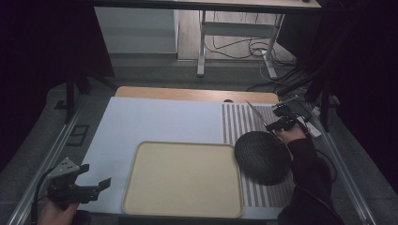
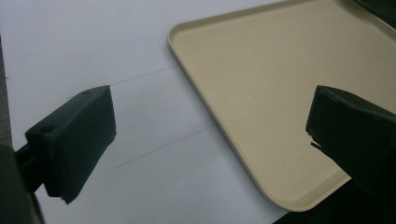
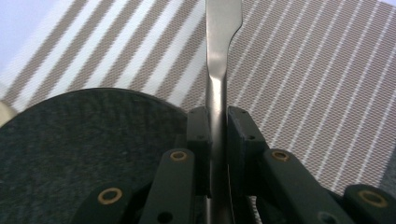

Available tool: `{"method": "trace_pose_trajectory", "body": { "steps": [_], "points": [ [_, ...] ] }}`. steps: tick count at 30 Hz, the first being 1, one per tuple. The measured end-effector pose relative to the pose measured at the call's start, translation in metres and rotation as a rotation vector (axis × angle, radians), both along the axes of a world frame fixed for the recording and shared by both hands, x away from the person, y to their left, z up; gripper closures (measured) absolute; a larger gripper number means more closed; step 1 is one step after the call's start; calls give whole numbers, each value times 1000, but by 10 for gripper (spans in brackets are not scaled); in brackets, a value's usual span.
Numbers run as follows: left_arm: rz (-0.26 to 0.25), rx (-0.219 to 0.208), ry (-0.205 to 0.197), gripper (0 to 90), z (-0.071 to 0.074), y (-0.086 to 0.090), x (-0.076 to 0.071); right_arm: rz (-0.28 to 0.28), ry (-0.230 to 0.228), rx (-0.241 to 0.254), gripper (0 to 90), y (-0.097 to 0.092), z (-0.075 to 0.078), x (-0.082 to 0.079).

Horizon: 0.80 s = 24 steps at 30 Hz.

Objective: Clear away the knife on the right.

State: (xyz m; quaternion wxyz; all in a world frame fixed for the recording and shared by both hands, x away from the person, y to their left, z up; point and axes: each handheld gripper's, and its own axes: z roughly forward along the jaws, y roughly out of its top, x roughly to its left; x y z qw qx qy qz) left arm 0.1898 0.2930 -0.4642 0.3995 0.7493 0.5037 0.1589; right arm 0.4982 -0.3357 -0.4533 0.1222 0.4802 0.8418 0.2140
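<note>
A silver table knife [image 3: 219,51] is clamped between the jaws of my right gripper [image 3: 217,126], blade pointing away over the striped placemat [image 3: 317,84]. In the high view the right gripper [image 1: 277,123] holds the knife [image 1: 256,111] just past the far rim of a dark round plate [image 1: 262,156]. The plate [image 3: 74,149] lies below and left of the jaws. A beige tray [image 1: 183,178] sits in the middle of the table. My left gripper [image 1: 96,177] hovers open at the near left, with nothing between its jaws, beside the tray's corner [image 2: 261,93].
A white mat [image 1: 155,122] covers the left and middle of the table, with the striped placemat [image 1: 244,123] at its right. A wooden table edge [image 1: 197,94] runs along the back. Desk legs and cables [image 1: 234,47] stand on the floor beyond.
</note>
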Motion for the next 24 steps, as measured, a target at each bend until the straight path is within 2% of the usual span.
{"method": "trace_pose_trajectory", "body": {
  "steps": [13, 24],
  "points": [
    [0, 3, 1, 26, 0, 0, 0, 92, -7, 1, 805, 29, 4, -23],
    [-1, 4, 1, 26, 0, -1, 0, 189, 5, 7, 804, 60, 2, -54]
  ]
}}
